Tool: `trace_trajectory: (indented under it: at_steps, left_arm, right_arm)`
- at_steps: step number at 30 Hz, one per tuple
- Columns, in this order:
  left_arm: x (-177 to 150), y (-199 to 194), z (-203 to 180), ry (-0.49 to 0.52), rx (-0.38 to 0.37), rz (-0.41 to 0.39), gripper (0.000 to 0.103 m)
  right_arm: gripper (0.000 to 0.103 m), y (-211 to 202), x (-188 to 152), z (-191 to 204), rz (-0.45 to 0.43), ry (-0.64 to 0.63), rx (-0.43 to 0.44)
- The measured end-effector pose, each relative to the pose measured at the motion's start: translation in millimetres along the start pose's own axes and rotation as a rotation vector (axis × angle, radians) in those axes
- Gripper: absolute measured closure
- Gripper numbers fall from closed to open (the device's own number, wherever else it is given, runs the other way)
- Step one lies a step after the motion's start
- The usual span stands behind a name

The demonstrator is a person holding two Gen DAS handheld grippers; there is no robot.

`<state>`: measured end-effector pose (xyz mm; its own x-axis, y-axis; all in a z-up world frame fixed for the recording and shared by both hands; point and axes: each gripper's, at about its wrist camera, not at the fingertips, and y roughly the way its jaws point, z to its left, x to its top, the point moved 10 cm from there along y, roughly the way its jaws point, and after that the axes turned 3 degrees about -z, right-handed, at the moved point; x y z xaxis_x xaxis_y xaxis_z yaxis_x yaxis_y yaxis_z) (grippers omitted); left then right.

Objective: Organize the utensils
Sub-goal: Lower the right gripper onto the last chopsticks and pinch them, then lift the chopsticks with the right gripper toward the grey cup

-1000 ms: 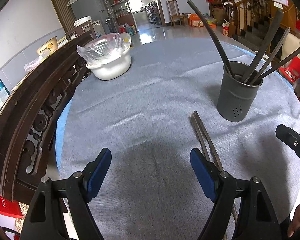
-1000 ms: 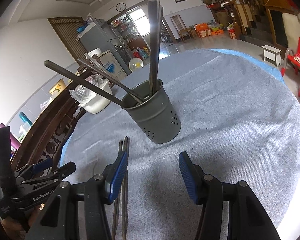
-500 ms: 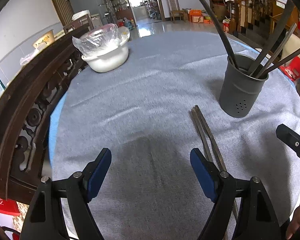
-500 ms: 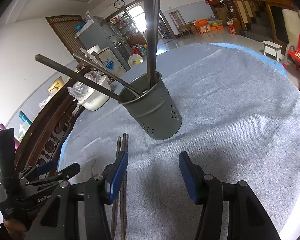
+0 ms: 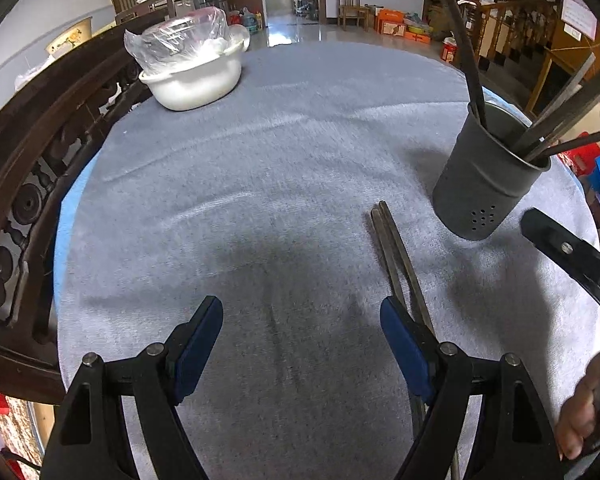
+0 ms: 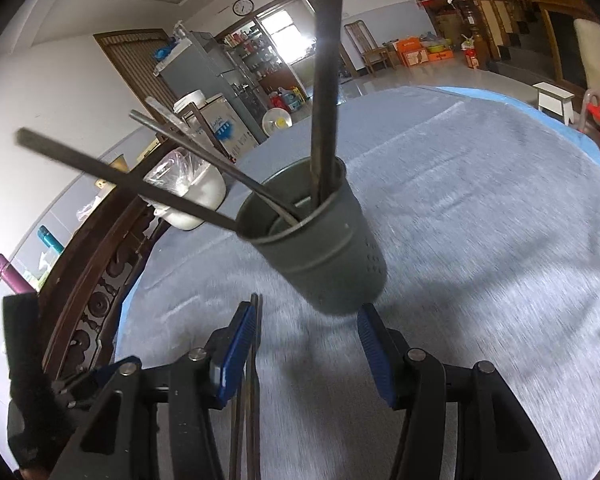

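Note:
A dark grey utensil holder (image 5: 488,184) (image 6: 328,256) stands on the grey cloth with several long dark utensils leaning out of it. A pair of dark chopsticks (image 5: 392,248) (image 6: 254,360) lies flat on the cloth. My left gripper (image 5: 302,340) hovers open over bare cloth, and the chopsticks run under its right finger (image 5: 404,348). My right gripper (image 6: 306,344) is open and empty, its tips just short of the holder's base, with the chopsticks beside its left finger (image 6: 240,344). In the left wrist view the right gripper's body (image 5: 568,252) shows at the right edge.
A white bowl with a plastic bag (image 5: 196,80) (image 6: 192,196) sits at the table's far left. A carved wooden chair back (image 5: 40,152) curves along the left rim. The person's hand (image 5: 584,420) appears at lower right. The round table's edge (image 6: 560,120) drops off on the right.
My right gripper has moved in toward the holder, which now looms larger just ahead of its tips. My left gripper has dipped lower and tilted down toward the cloth.

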<state>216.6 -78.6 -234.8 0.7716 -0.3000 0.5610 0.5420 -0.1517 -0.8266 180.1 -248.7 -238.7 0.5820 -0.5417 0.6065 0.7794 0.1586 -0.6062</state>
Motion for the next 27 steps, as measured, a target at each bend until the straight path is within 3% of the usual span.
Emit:
trace_trajectory:
  at_steps: [10, 13, 15, 17, 20, 27]
  left_arm:
    - [12, 22, -13, -0.031, -0.134, 0.045, 0.022]
    - [16, 30, -18, -0.039, -0.184, 0.057, 0.022]
    - [18, 36, -21, -0.044, -0.208, 0.074, 0.027]
    - [18, 44, -25, -0.050, -0.237, 0.102, 0.040]
    - [18, 54, -29, -0.058, -0.267, 0.138, 0.049]
    - [26, 59, -38, -0.048, -0.307, 0.153, 0.050]
  right_arm:
    - [0.046, 15, 0, 1, 0.033, 0.032, 0.034]
    - [0.054, 12, -5, -1, 0.042, 0.027, 0.039]
    - [0.054, 10, -8, -4, 0.044, 0.031, 0.039]
    - [0.054, 7, -11, -7, 0.044, 0.032, 0.036]
    - [0.054, 3, -15, -17, 0.050, 0.050, 0.024]
    - [0.054, 0, -17, -19, 0.055, 0.048, 0.016]
